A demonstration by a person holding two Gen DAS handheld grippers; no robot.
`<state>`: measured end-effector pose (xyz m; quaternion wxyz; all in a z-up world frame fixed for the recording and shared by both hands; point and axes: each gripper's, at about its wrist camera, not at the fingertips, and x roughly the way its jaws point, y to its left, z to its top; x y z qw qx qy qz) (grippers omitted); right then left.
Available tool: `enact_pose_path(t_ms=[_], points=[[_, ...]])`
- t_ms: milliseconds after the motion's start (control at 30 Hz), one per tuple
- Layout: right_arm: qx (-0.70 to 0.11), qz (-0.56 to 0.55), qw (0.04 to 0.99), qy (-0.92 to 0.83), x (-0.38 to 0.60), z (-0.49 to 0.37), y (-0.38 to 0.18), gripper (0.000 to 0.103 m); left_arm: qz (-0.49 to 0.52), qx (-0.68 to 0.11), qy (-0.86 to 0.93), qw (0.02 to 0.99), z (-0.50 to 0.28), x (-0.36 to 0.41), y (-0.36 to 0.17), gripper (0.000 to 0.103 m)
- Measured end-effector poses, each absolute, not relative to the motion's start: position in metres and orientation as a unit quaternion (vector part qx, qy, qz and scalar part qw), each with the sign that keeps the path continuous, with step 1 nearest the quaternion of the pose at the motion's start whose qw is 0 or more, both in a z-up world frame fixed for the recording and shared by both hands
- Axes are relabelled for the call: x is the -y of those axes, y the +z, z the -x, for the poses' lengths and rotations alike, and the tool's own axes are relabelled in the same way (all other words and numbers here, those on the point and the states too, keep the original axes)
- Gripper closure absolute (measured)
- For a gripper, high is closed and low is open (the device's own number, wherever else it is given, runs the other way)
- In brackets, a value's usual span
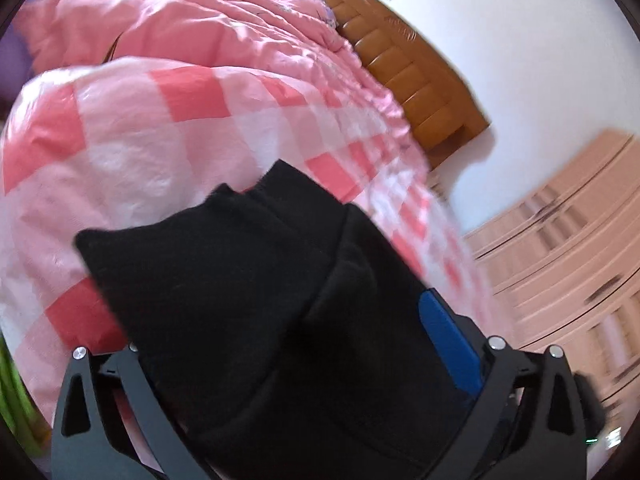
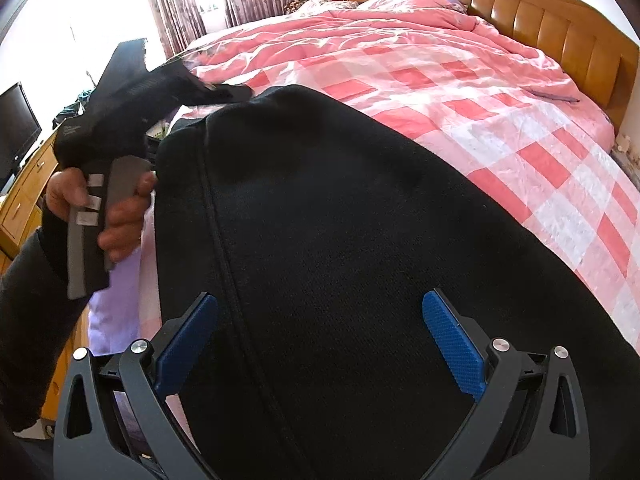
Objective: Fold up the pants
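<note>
The black knit fabric pants [image 2: 340, 240] lie spread over the near edge of a bed covered by a pink-and-white checked quilt [image 2: 500, 120], the dark cloth running from that edge up toward the middle of the bed, with a raised seam running lengthwise down its left part. The right gripper [image 2: 320, 344] hangs just above the pants at the bed's near edge, its two blue textured pads [image 2: 454, 354] spread wide with the cloth lying under and between them; the pads do not pinch it. The left gripper [image 1: 280, 344] is at the pants' left side, toward the bed's near left corner, and in its own blurred view black cloth drapes over the space between its fingers, hiding the left finger so that only the right blue pad [image 1: 448, 344] shows; its claw stands wide, and no pad can be seen pressing on the cloth. From the right wrist view, a person's hand [image 2: 116, 216] in a dark sleeve grips the grey handle of that left gripper beside the pants' edge. A brown padded wooden headboard [image 2: 560, 36] stands along the far right end of the bed, and a plain pink duvet [image 1: 192, 28] is bunched along the far side.
</note>
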<state>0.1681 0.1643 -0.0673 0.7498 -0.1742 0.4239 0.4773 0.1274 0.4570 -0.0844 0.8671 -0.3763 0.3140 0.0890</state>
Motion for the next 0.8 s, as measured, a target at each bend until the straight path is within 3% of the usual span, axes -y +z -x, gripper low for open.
enact_pose_path(t_ms=[33, 67, 200, 533, 667, 800], points=[[-0.423, 0.174, 0.751, 0.476, -0.164, -0.168, -0.067, 0.004, 0.356, -0.323, 0.111, 0.870, -0.129, -0.454, -0.083, 0.036], [-0.423, 0.175, 0.752, 0.475, -0.165, -0.167, -0.067, 0.004, 0.350, -0.327, 0.119, 0.869, -0.129, -0.455, -0.083, 0.053], [-0.424, 0.183, 0.751, 0.472, -0.168, -0.167, -0.070, 0.004, 0.340, -0.311, 0.115, 0.880, -0.114, -0.453, -0.074, 0.071], [-0.425, 0.213, 0.742, 0.472, -0.163, -0.165, -0.061, 0.006, 0.050, -0.269, 0.132, 0.953, -0.127, -0.325, 0.029, 0.076], [-0.374, 0.179, 0.802, 0.430, -0.076, -0.172, -0.017, 0.005, -0.049, -0.265, 0.112, 0.956, -0.130, -0.260, 0.044, 0.076], [-0.394, 0.086, 0.861, 0.309, 0.044, -0.201, -0.005, 0.005, -0.189, -0.252, 0.089, 0.945, -0.123, -0.165, 0.029, 0.076]])
